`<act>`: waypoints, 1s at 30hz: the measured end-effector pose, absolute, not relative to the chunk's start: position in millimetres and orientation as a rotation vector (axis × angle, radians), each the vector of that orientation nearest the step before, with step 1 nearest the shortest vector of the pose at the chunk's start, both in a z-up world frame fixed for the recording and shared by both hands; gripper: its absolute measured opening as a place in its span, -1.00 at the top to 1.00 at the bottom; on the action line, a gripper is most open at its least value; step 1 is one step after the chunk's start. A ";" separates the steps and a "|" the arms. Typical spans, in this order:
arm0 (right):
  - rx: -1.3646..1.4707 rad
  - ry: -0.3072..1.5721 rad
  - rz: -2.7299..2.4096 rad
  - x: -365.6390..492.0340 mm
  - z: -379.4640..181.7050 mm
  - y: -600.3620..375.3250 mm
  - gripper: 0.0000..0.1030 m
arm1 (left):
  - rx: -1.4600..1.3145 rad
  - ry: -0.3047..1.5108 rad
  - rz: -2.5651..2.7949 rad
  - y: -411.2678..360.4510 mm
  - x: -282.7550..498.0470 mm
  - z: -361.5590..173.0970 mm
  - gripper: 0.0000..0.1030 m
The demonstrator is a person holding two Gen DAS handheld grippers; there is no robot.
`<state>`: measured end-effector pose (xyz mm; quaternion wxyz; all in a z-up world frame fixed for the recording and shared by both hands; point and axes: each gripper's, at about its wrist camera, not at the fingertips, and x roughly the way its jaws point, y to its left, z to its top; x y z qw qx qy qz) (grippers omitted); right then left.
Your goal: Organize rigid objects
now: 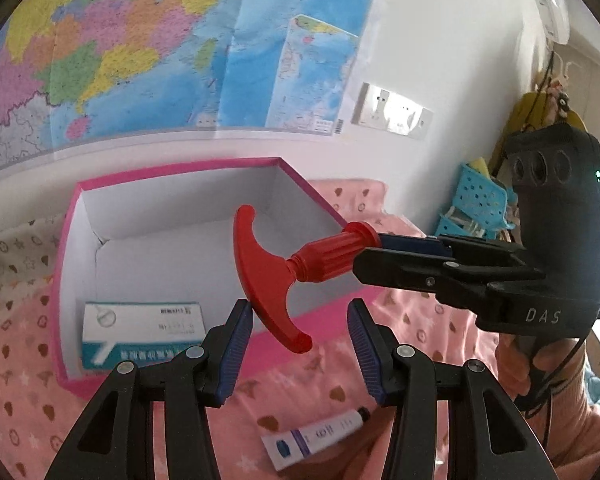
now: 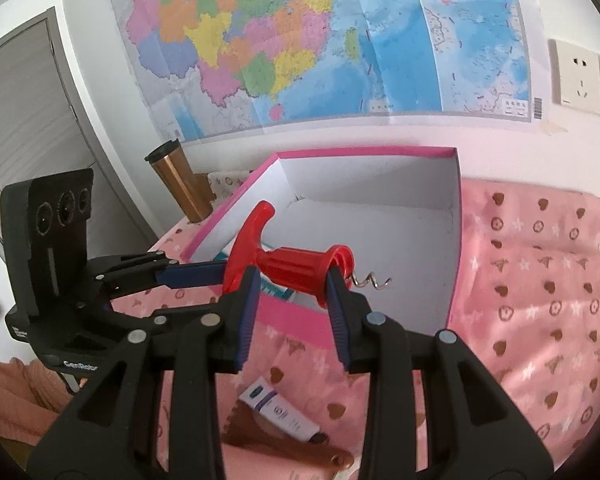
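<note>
A red T-handled corkscrew (image 2: 296,270) is held in my right gripper (image 2: 292,280), which is shut on its ribbed body; the metal spiral (image 2: 370,282) sticks out to the right. In the left wrist view the corkscrew (image 1: 288,268) hangs over the front edge of the pink box (image 1: 66,248), held by my right gripper (image 1: 364,254). My left gripper (image 1: 300,318) is open, its blue pads on either side of the lower handle tip, not touching. The left gripper's fingers (image 2: 192,270) reach toward the handle in the right wrist view. A white and teal carton (image 1: 140,334) lies inside the box.
A white tube with a blue label (image 1: 316,440) lies on the pink patterned cloth (image 2: 540,300) in front of the box. A brown comb (image 2: 284,440) lies by it. A copper tumbler (image 2: 180,184) stands left of the box. A blue basket (image 1: 476,200) sits at the right.
</note>
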<state>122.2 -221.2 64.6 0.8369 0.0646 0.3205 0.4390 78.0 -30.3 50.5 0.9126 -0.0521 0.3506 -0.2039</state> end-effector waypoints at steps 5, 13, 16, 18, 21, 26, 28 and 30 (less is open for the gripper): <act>0.184 0.717 0.941 143.6 59.9 -219.3 0.29 | -0.115 0.738 -0.391 -28.7 95.0 48.8 0.04; 0.204 0.788 0.913 171.7 40.7 -213.0 0.29 | -0.093 0.784 -0.376 -32.3 123.9 37.3 0.04; 0.209 0.825 0.902 180.0 30.8 -211.6 0.29 | -0.083 0.812 -0.368 -35.2 132.4 29.7 0.04; 0.204 0.844 0.893 183.7 25.1 -210.5 0.29 | -0.069 0.824 -0.369 -38.8 136.9 25.6 0.04; 0.199 0.850 0.874 186.1 20.5 -210.6 0.29 | -0.059 0.835 -0.370 -42.7 141.3 21.8 0.04; 0.197 0.844 0.846 184.6 21.5 -216.1 0.29 | -0.052 0.823 -0.363 -43.0 138.0 22.3 0.04; 0.199 0.833 0.841 180.5 22.5 -220.5 0.29 | -0.044 0.801 -0.362 -41.7 132.0 25.4 0.04; 0.207 0.820 0.840 175.1 23.7 -226.6 0.29 | -0.048 0.773 -0.361 -38.4 122.9 29.7 0.04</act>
